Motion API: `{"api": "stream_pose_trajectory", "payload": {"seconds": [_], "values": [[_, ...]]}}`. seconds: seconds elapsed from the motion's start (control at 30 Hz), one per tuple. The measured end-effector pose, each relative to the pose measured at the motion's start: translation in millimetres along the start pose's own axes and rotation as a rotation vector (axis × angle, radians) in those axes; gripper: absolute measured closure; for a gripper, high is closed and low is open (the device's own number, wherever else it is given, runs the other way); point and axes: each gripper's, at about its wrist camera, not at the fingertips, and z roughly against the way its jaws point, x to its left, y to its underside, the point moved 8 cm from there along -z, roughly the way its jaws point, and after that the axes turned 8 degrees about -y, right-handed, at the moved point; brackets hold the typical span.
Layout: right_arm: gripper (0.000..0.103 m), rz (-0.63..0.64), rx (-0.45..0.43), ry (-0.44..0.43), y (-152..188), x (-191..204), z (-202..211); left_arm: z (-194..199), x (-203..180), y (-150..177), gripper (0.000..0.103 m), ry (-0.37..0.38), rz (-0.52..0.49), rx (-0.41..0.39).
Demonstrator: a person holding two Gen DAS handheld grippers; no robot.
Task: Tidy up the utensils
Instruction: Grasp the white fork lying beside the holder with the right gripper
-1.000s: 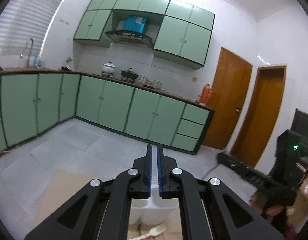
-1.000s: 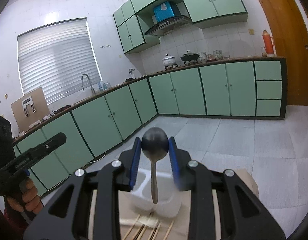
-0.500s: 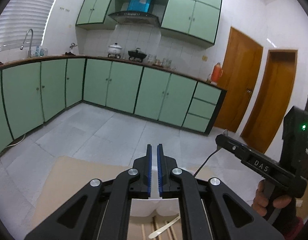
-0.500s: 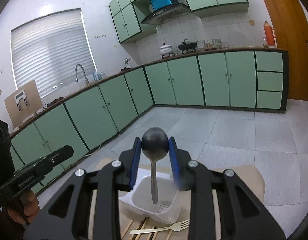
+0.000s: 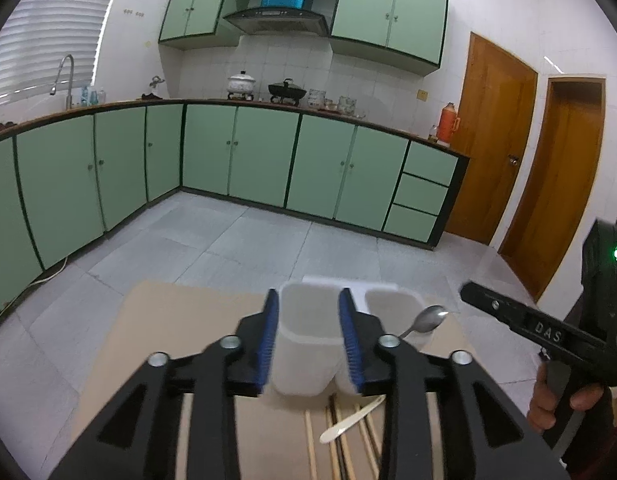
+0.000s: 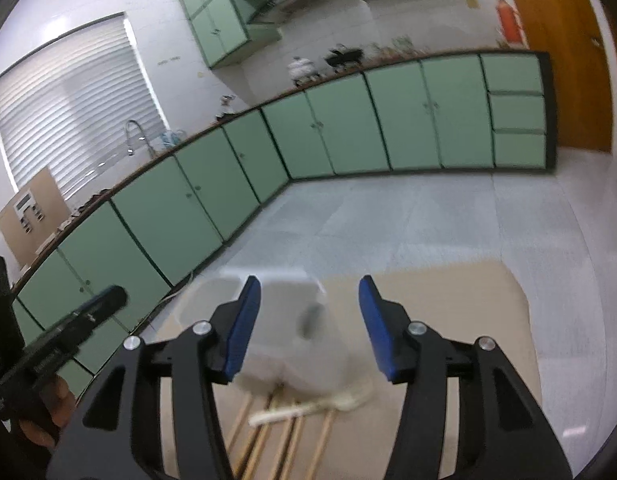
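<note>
A tan board (image 5: 180, 332) low in the frame carries a white holder (image 5: 308, 344), chopsticks (image 5: 348, 440) (loosely bundled) and a pale fork (image 5: 350, 418).

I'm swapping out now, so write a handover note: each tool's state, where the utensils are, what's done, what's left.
Left tool: jaws just opened, nothing between the pads.
Right tool: jaws just opened, metal spoon released; it leans in the right cup of the white holder.
Chopsticks and a pale fork lie on the cardboard before the holder.
Done: spoon in. Left: fork, chopsticks.
</note>
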Motion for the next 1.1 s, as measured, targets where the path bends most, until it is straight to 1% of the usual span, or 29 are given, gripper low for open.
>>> {"api": "stream_pose_trajectory", "payload": {"seconds": [0.07, 0.13, 0.2, 0.27, 0.3, 0.4, 0.53, 0.67, 0.83, 0.93, 1.07, 1.1], "values": [[0.053, -0.052, 0.029, 0.013, 19, -14, -2, -1, 5, 15, 0.063, -0.018, -0.001, 0.020], [0.052, -0.129, 0.069, 0.031, 44, -34, -7, -4, 10, 31, 0.060, -0.034, -0.005, 0.048], [0.052, -0.179, 0.100, 0.039, 65, -48, -12, -7, 14, 45, 0.059, -0.051, -0.014, 0.074], [0.055, -0.205, 0.133, 0.048, 82, -56, -20, -11, 18, 58, 0.058, -0.063, -0.019, 0.102], [0.056, -0.216, 0.148, 0.046, 89, -58, -24, -13, 20, 65, 0.058, -0.070, -0.021, 0.110], [0.057, -0.234, 0.175, 0.040, 102, -58, -36, -21, 24, 77, 0.057, -0.093, -0.037, 0.126], [0.060, -0.215, 0.192, 0.049, 107, -53, -46, -36, 28, 86, 0.057, -0.120, -0.051, 0.145], [0.064, -0.196, 0.211, 0.059, 107, -50, -56, -51, 34, 90, 0.057, -0.142, -0.037, 0.168], [0.070, -0.180, 0.240, 0.060, 107, -49, -70, -62, 41, 95, 0.057, -0.151, -0.030, 0.187], [0.076, -0.184, 0.249, 0.057, 107, -51, -77, -67, 40, 96, 0.057, -0.150, -0.035, 0.191], [0.081, -0.175, 0.258, 0.049, 105, -49, -83, -71, 40, 95, 0.056, -0.149, -0.035, 0.193], [0.085, -0.173, 0.259, 0.050, 104, -49, -84, -71, 41, 94, 0.056, -0.149, -0.033, 0.193]]}}
